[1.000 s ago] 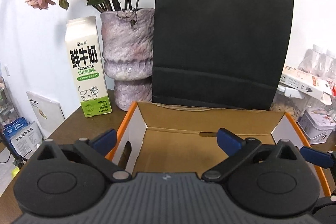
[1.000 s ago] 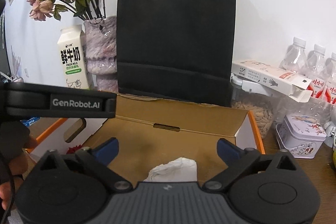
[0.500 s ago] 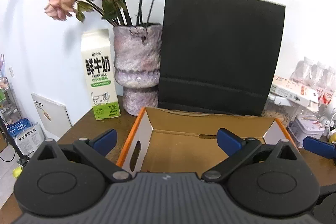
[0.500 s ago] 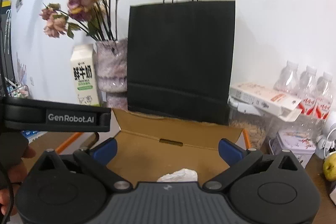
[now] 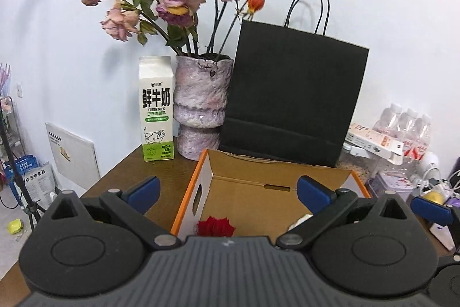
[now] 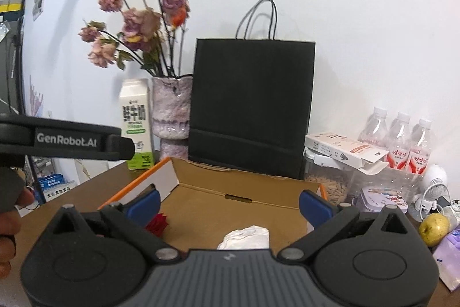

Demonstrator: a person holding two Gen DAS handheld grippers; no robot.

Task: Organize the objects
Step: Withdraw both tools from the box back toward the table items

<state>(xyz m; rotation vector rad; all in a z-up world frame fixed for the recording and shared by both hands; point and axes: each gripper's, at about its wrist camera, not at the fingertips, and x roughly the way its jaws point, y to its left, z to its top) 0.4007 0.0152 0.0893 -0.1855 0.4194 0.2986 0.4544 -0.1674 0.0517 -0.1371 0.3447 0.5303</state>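
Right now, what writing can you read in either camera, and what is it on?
"鲜牛奶", "FRESH MILK", "3.3": milk carton.
"GenRobot.AI": left gripper seen from the right camera.
Red labels on the water bottles: too blurred.
Flat white box print: too small.
Blue bags on the floor: too small.

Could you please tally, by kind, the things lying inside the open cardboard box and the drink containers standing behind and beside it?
Inside the cardboard box:
Red flower: 1
Crumpled white tissue: 1
Around it:
Milk carton: 1
Water bottles: 3
Total: 6
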